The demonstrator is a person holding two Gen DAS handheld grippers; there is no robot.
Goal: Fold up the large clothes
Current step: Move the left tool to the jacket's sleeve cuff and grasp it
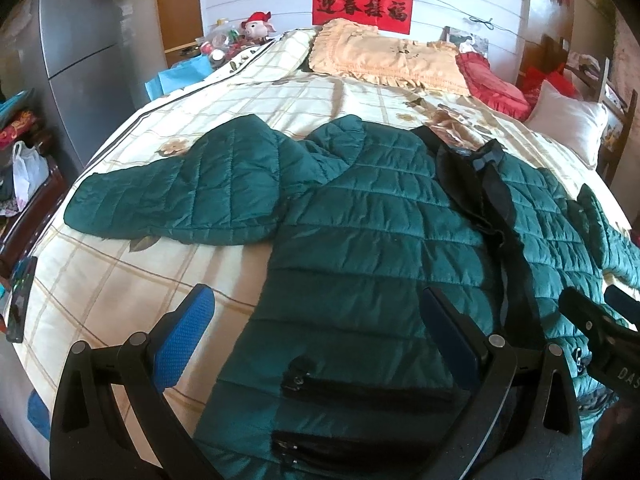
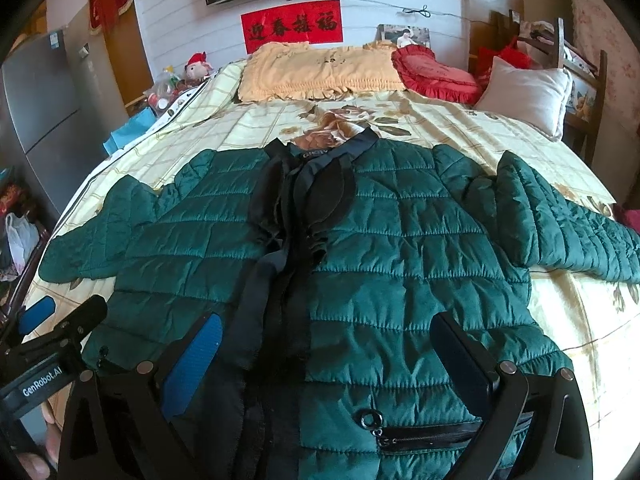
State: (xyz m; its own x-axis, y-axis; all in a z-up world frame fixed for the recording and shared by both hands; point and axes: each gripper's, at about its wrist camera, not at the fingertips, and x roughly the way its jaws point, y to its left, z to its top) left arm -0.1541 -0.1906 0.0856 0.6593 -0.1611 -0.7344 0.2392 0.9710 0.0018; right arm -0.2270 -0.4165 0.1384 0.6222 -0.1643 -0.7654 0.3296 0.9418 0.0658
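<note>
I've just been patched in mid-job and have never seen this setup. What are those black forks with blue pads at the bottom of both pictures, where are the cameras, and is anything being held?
Those forks are two hand-held grippers; a person carries one in each hand. Each picture comes from a fisheye camera mounted on a gripper, looking forward along its fingers. The left wrist view shows the left gripper; the right wrist view shows the right gripper. Both have their blue-padded fingers spread wide and hold nothing. On the bed, spread out front-up, lies a green quilted jacket with black trim down the middle and sleeves out to the sides. Both grippers hover over its lower hem. Pillows sit at the far end.
</note>
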